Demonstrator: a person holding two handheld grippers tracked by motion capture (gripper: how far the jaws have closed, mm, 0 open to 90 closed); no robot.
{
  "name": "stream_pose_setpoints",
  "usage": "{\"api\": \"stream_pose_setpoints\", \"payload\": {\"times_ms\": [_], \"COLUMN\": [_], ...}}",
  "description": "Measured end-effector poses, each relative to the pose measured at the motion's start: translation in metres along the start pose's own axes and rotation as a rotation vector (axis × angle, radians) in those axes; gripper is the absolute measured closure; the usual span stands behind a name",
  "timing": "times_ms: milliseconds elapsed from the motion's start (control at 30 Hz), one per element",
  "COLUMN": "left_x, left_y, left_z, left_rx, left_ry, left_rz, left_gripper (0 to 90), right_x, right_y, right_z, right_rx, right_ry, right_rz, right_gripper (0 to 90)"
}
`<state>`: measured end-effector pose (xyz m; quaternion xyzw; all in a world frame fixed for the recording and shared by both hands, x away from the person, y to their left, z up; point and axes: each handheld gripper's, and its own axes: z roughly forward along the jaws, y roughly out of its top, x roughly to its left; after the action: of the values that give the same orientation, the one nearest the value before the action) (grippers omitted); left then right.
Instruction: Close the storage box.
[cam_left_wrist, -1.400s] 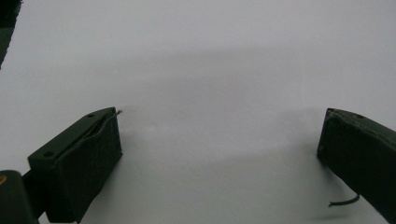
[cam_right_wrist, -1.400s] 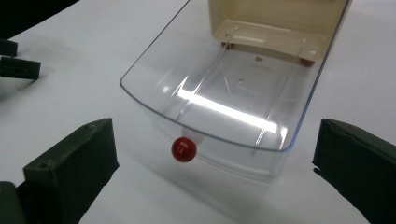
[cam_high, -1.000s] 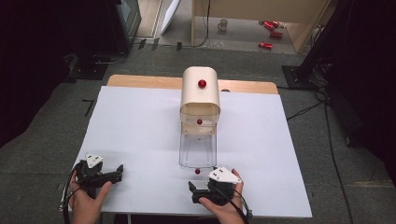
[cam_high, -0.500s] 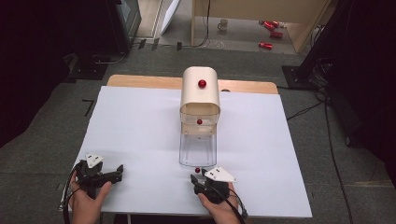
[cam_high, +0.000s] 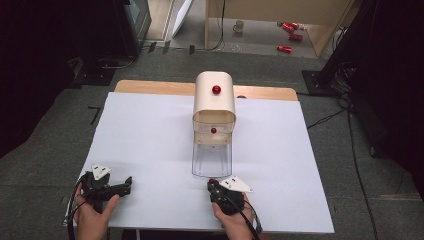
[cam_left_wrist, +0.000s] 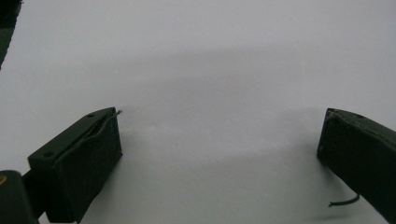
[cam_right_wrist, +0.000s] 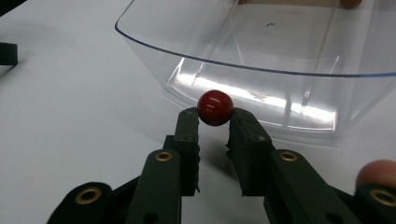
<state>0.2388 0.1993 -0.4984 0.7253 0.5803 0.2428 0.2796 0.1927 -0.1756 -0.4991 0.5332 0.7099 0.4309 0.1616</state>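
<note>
A clear plastic drawer (cam_high: 212, 161) (cam_right_wrist: 261, 51) stands pulled out toward me from a cream round-topped cabinet (cam_high: 214, 102). A small red knob (cam_high: 211, 181) (cam_right_wrist: 215, 107) sits at the drawer's front wall. My right gripper (cam_high: 212, 185) (cam_right_wrist: 215, 120) has just been closing, and its two pads now press on that knob from both sides. My left gripper (cam_high: 126, 184) (cam_left_wrist: 219, 135) rests open on the white table top (cam_high: 150, 140) at the near left, with nothing between its jaws.
The cabinet has a red knob on its top (cam_high: 216, 89) and another on an inner drawer (cam_high: 213, 130). The wooden table edge (cam_high: 150, 87) runs along the back. On the floor beyond lie cables, a mug (cam_high: 239, 25) and red cans (cam_high: 285, 48).
My right gripper has shifted a little toward the drawer's front and its jaws have closed around the red knob. The left hand has stayed where it was.
</note>
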Motion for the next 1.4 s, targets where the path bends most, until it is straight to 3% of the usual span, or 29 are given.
{"api": "stream_pose_setpoints", "payload": {"times_ms": [667,1400], "left_x": [0.0,0.0], "left_y": [0.0,0.0], "left_z": [0.0,0.0], "left_rx": [0.0,0.001], "left_ry": [-0.001,-0.001], "left_rz": [-0.002,-0.001], "left_gripper": [0.0,0.0], "right_x": [-0.004,-0.015], "right_y": [0.024,0.049], "right_z": [-0.003,0.013], "right_rx": [-0.023,-0.026], "right_ry": [-0.01,-0.018], "right_rz": [-0.022,-0.015], "right_gripper": [76.1,76.2]}}
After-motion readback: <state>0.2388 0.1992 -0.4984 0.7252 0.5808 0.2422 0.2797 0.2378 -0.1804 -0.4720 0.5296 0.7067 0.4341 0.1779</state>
